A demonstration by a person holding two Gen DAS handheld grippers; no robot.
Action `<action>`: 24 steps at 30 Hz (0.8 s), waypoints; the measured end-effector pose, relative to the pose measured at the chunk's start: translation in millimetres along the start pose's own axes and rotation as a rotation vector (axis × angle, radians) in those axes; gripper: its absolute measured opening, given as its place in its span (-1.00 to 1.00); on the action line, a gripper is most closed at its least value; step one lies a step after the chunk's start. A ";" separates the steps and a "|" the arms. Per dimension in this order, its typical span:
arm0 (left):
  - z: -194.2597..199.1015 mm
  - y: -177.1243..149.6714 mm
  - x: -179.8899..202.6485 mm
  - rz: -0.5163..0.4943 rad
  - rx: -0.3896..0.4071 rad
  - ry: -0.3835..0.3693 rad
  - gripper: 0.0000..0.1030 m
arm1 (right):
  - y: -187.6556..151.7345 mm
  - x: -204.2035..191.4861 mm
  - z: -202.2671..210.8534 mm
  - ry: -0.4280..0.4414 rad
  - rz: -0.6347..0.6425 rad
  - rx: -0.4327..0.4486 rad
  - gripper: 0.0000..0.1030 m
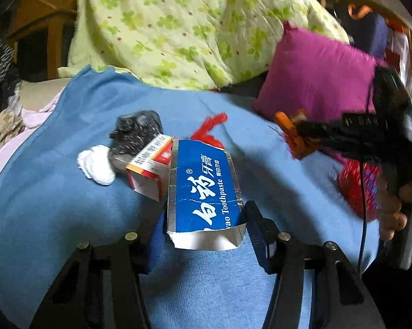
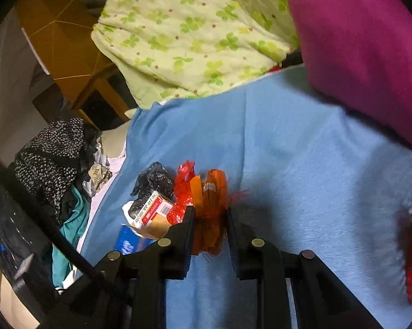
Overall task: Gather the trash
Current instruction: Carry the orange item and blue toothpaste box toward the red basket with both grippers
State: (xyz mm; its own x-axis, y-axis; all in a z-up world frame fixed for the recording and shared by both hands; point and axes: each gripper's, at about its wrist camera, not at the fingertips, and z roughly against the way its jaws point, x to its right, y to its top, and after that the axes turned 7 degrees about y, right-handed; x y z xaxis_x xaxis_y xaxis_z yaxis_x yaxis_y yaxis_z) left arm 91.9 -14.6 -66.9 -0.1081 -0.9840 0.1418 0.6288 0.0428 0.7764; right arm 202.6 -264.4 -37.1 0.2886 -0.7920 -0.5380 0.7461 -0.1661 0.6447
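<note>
My left gripper (image 1: 204, 219) is shut on a blue toothpaste box (image 1: 203, 189), its torn open end between the fingers, over a blue sheet (image 1: 55, 205). Beyond it lie a red-and-white carton (image 1: 148, 170), a crumpled black bag (image 1: 137, 131), a white tissue wad (image 1: 96, 164) and a red plastic scrap (image 1: 210, 128). My right gripper (image 2: 210, 211) is shut on an orange wrapper (image 2: 210, 205); it shows at the right of the left wrist view (image 1: 296, 134). The carton (image 2: 153, 211), black bag (image 2: 152, 183) and red scrap (image 2: 182, 192) lie just left of it.
A green floral quilt (image 1: 178, 27) lies at the back and a magenta pillow (image 1: 315, 79) at the right. A red mesh bag (image 1: 359, 186) hangs by the right hand. Piled clothes (image 2: 55, 159) and a wooden cabinet (image 2: 63, 41) stand left of the bed.
</note>
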 end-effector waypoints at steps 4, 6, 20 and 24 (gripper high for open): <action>15.0 -1.3 -2.2 0.037 0.014 0.032 0.11 | -5.7 -4.6 31.8 0.008 0.043 0.067 -0.53; 22.8 -2.1 1.5 0.038 0.018 0.051 0.11 | -10.4 -9.6 43.4 -0.001 0.063 0.093 -0.53; 91.8 28.6 79.7 -0.166 0.163 0.186 0.11 | -46.9 -31.1 130.5 0.035 0.161 0.298 -0.53; 100.9 34.9 101.1 -0.197 0.186 0.209 0.11 | -46.1 -23.9 148.2 0.017 0.173 0.338 -0.53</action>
State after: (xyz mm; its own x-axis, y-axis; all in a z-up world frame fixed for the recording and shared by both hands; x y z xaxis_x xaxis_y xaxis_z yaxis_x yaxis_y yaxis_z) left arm 25.2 -95.2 36.6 -0.0414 -0.9899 -0.1357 0.4583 -0.1395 0.8778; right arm 72.4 -324.9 26.5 0.4048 -0.8159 -0.4128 0.4465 -0.2175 0.8679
